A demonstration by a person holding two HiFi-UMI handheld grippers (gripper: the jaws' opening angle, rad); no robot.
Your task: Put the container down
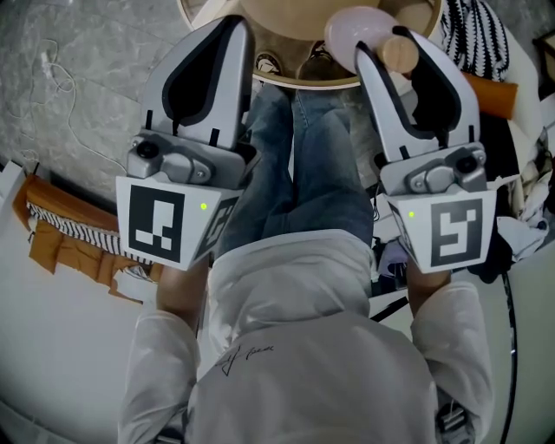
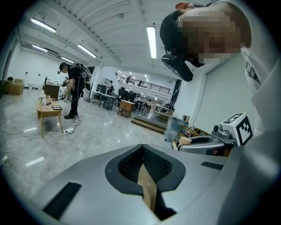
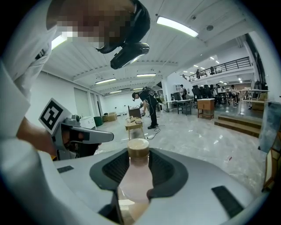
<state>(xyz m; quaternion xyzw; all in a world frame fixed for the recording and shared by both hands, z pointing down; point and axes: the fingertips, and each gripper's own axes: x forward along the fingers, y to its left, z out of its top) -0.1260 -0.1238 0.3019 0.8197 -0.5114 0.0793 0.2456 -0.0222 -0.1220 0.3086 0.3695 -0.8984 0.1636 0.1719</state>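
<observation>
The container (image 1: 357, 29) is a pale pink bottle with a round tan lid (image 1: 400, 54). My right gripper (image 1: 395, 54) is shut on it, just above the near edge of a round wooden table (image 1: 269, 19). In the right gripper view the container (image 3: 135, 178) stands between the ribbed pads, lid on top, and my right gripper (image 3: 137, 154) grips its sides. My left gripper (image 1: 227, 35) is held beside it at the left, shut with nothing in it. In its own view my left gripper (image 2: 142, 154) shows its jaws together, with a thin tan strip behind the slit.
The person's legs in jeans (image 1: 303, 173) hang below the table. A striped cloth (image 1: 475, 35) and other clutter lie at the right, and orange fabric (image 1: 69, 247) at the left. A cable (image 1: 61, 78) lies on the grey floor. Far off, a person (image 2: 74, 90) stands by a small table (image 2: 49, 113).
</observation>
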